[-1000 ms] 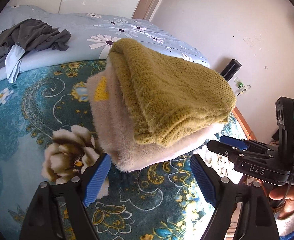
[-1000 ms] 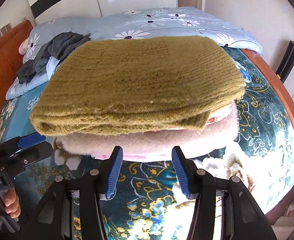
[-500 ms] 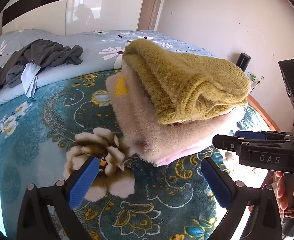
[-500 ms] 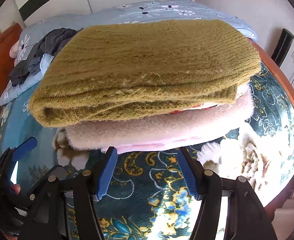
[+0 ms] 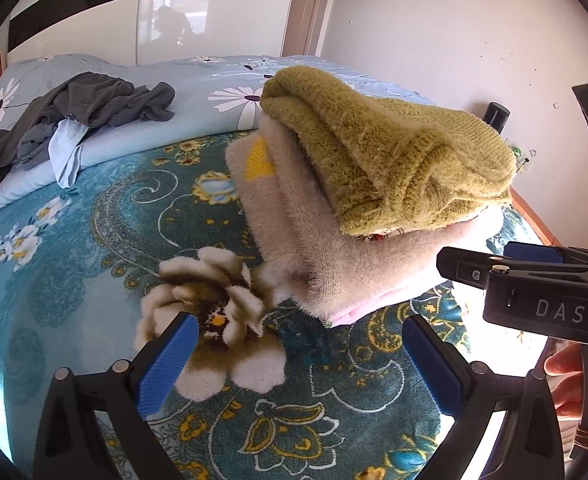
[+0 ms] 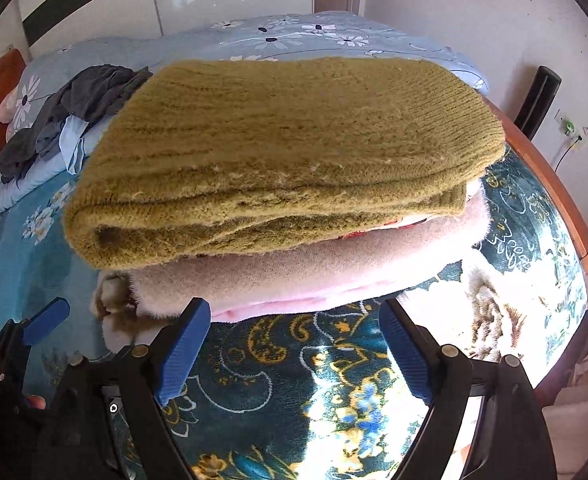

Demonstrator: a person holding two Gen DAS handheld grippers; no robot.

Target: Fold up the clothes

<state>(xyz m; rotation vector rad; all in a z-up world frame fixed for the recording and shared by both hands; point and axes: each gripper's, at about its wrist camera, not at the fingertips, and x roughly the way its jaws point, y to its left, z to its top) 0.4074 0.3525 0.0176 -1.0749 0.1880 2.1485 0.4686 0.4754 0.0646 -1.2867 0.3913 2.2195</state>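
A folded olive knit sweater point(image 5: 389, 160) point(image 6: 290, 152) lies on top of a folded pale pink fleece garment point(image 5: 313, 248) point(image 6: 294, 276), a neat stack on the teal floral blanket point(image 5: 74, 260) point(image 6: 333, 400). My left gripper point(image 5: 297, 360) is open and empty, a short way back from the stack's near corner. My right gripper point(image 6: 294, 344) is open and empty, just in front of the stack's long edge. It also shows from the side in the left wrist view point(image 5: 533, 276). The left gripper's tip shows in the right wrist view point(image 6: 42, 320).
A heap of unfolded dark grey clothes with a light blue piece point(image 5: 74, 120) point(image 6: 66, 120) lies on the daisy-print quilt point(image 5: 222, 80) at the back. The wooden bed frame point(image 6: 573, 220) and the wall bound the right side. A black object point(image 6: 537, 96) leans on the wall.
Both grippers have drawn back from the stack and risen a little. The stack lies still, and the jaws have opened wider.
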